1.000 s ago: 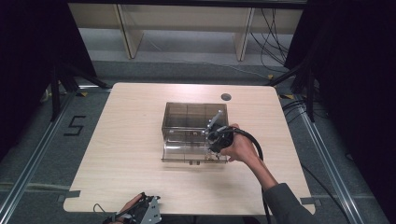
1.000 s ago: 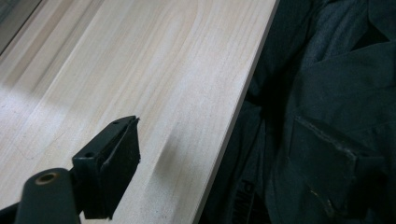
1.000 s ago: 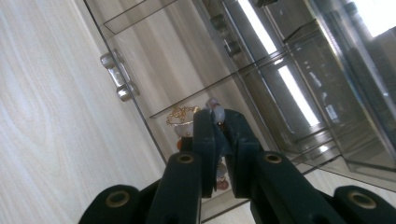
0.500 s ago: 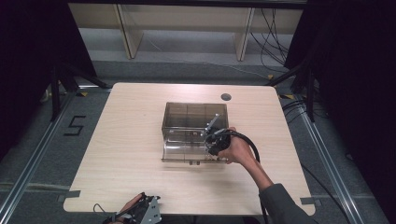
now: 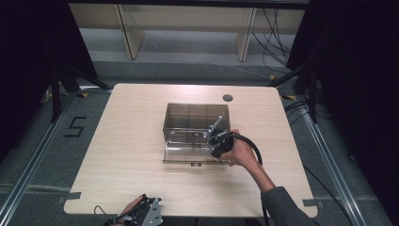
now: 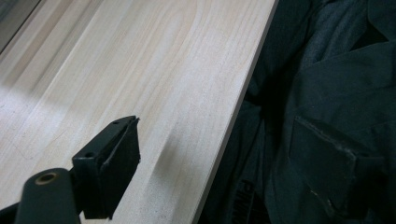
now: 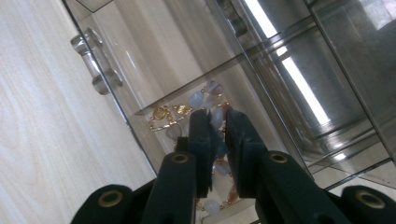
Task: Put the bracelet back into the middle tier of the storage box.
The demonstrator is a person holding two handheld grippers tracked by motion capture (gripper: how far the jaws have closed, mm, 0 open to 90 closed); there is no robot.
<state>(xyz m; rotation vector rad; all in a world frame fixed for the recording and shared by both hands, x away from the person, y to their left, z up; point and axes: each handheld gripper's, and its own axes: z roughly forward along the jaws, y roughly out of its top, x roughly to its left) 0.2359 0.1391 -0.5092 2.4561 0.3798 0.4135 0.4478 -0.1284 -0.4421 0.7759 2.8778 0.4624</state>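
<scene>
A smoky clear box [image 5: 196, 116] stands mid-table with its lower drawer [image 5: 183, 154] pulled out toward me. My right gripper [image 5: 215, 137] reaches down into the drawer's right end. In the right gripper view its jaws [image 7: 218, 136] are closed to a narrow gap on a string of pale blue, pink and gold beads [image 7: 196, 103] lying in a drawer compartment. The drawer's clear knob [image 7: 95, 63] sits to the left. My left gripper [image 5: 143, 215] rests at the table's near edge, wide open [image 6: 219, 172] with nothing between its jaws.
A round cable hole [image 5: 227, 98] marks the table's far side. The table edge [image 6: 233, 116] runs beside the left gripper, with the person's dark clothing [image 6: 327, 93] past it. Shelving legs [image 5: 127, 33] and cables [image 5: 273, 37] stand on the floor beyond the table.
The right hand has shifted slightly left and nearer, lowering its gripper into the drawer. The left gripper has stayed put.
</scene>
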